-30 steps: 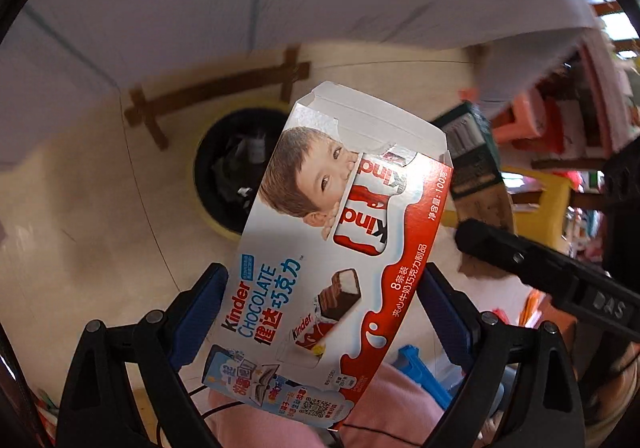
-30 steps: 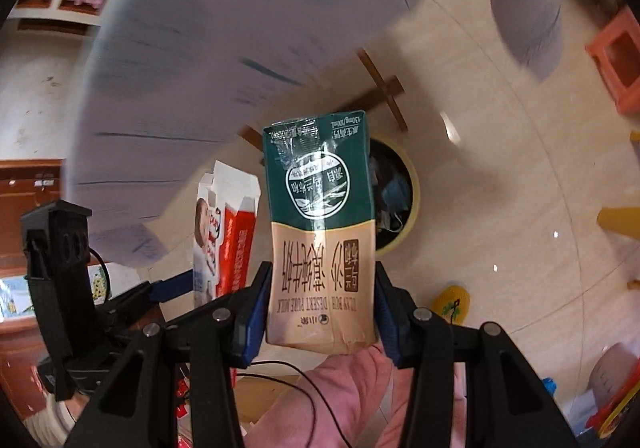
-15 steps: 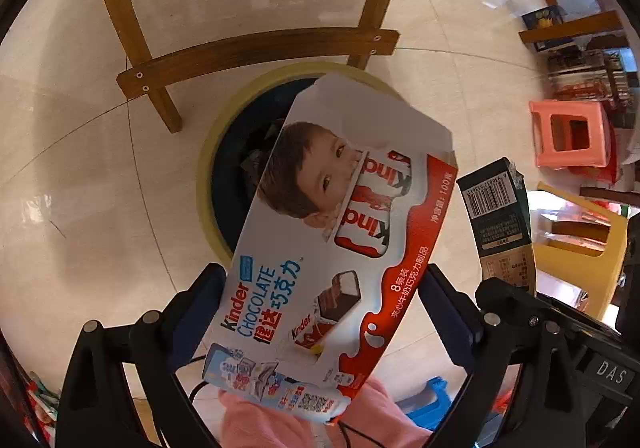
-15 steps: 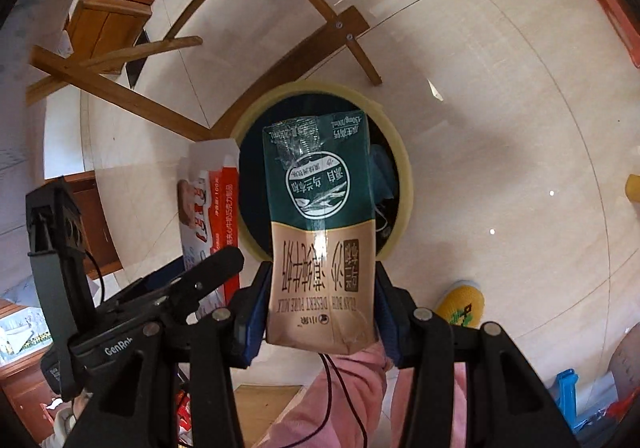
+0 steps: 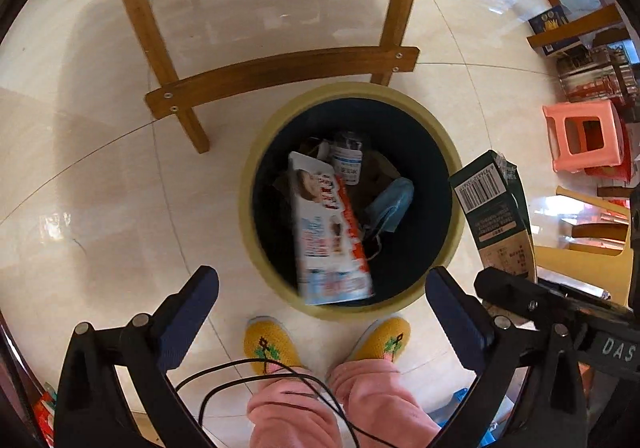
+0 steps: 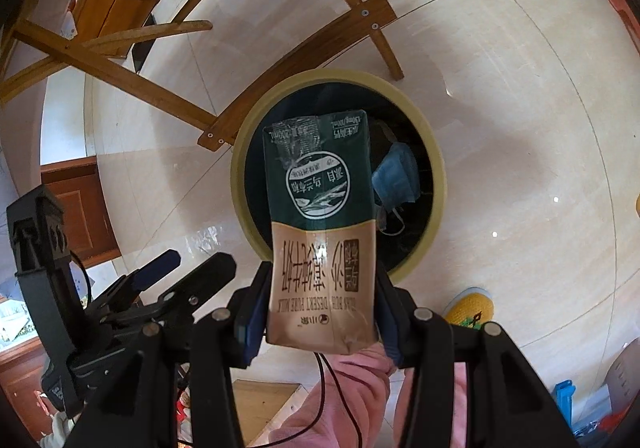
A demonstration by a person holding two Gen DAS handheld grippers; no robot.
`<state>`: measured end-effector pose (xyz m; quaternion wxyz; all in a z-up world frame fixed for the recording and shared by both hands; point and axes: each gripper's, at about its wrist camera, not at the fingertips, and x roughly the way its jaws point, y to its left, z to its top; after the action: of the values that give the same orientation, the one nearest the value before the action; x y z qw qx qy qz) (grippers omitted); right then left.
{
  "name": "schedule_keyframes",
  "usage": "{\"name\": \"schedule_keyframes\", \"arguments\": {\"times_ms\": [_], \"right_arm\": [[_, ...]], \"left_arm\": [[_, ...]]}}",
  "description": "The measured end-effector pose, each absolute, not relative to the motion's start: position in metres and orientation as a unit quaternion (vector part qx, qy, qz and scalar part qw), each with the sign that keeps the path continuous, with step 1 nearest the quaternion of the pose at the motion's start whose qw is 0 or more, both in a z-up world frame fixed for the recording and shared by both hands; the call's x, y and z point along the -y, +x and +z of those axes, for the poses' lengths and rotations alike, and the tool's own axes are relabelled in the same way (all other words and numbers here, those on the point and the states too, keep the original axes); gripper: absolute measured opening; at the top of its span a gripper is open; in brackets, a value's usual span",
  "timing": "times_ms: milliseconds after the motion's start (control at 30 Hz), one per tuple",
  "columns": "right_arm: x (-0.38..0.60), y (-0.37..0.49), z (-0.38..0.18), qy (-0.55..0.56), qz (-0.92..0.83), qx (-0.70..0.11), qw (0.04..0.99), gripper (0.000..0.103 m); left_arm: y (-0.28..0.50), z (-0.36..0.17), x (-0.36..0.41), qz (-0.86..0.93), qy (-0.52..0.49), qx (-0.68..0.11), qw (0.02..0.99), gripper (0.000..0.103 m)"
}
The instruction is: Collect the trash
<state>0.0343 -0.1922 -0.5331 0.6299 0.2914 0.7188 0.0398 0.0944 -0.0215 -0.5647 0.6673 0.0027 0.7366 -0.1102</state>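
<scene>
Over tiled floor [image 5: 100, 176], left jaws are opening above bin [image 5: 448, 136]; right jaws pinch milk carton [image 6: 320, 228].

This is a home room: a glossy tiled floor [image 5: 100, 188], wooden chair legs [image 5: 136, 20], plastic stools [image 5: 586, 136] (pink and yellow), and a person's knitted slippers [image 5: 272, 344].

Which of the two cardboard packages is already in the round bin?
The white and red chocolate box, blurred inside the yellow-rimmed bin. The green and tan milk carton is clamped in the right gripper above the bin.
</scene>
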Motion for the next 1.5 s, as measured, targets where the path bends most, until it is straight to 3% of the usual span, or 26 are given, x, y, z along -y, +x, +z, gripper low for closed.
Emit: {"name": "schedule_keyframes", "arguments": {"times_ms": [333, 433, 833, 1067, 1500], "right_arm": [[0.164, 0.051, -0.525, 0.265, 0.060, -0.719, 0.640, 0.051], [0.158, 0.052, -0.518, 0.253, 0.060, -0.717, 0.647, 0.064], [0.158, 0.025, -0.460, 0.230, 0.064, -0.705, 0.668, 0.064], [0.165, 0.008, -0.373, 0.210, 0.070, -0.667, 0.712, 0.064], [0.182, -0.014, -0.170, 0.179, 0.101, -0.603, 0.770, 0.064]], "left_arm": [[0.070, -0.539, -0.016, -0.092, -0.022, -0.720, 0.687, 0.102], [0.064, -0.531, -0.023, -0.087, -0.033, -0.716, 0.692, 0.102], [0.040, -0.451, -0.035, -0.083, -0.064, -0.677, 0.729, 0.102], [0.028, -0.371, -0.033, -0.085, -0.076, -0.648, 0.753, 0.102], [0.005, -0.165, -0.024, -0.105, -0.070, -0.579, 0.806, 0.102]]}}
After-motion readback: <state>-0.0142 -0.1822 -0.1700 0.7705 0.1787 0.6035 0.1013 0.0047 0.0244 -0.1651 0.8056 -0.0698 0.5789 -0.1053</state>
